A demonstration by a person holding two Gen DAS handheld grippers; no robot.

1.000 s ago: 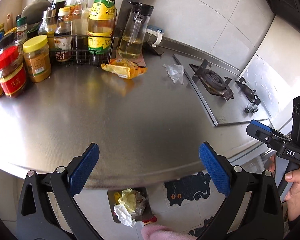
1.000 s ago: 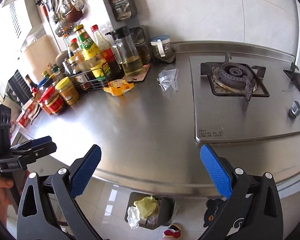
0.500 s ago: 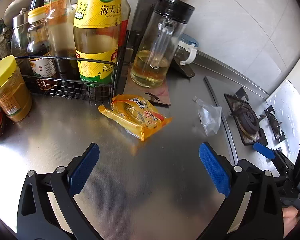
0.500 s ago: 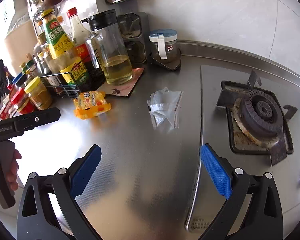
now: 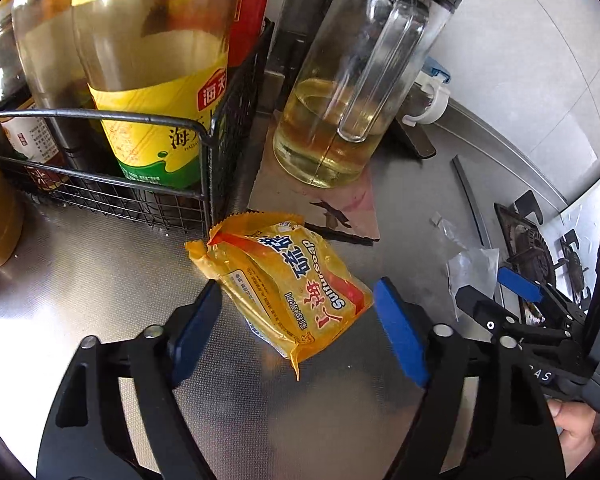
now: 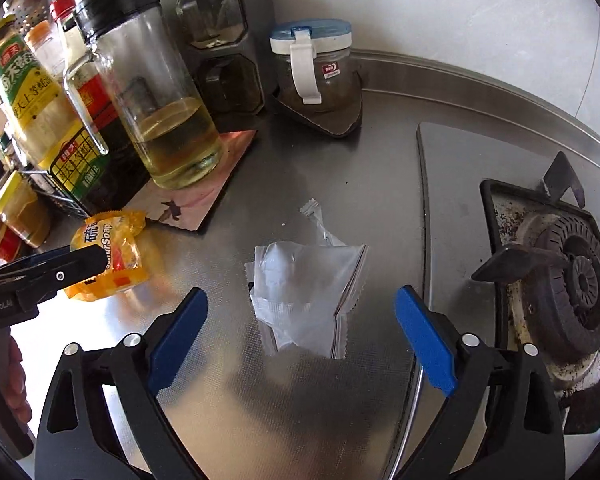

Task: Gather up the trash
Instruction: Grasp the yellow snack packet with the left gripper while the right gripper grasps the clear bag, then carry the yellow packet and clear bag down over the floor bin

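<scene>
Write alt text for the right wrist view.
Open right gripper hovers over a crumpled clear plastic wrapper on the steel counter. Beside it, the left gripper reaches a yellow soap packet.

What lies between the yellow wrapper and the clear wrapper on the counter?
Only bare steel counter lies between the yellow wrapper and the clear wrapper; the right wrist view shows it. The left gripper's finger overlaps the yellow one there.

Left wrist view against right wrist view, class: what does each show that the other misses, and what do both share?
Only the left wrist view: the wire rack's front corner close up. Only the right: the blue-lidded jar in full and the burner. Both: yellow soap wrapper, clear plastic bag, oil jug, and both claws, left and right, open.
</scene>
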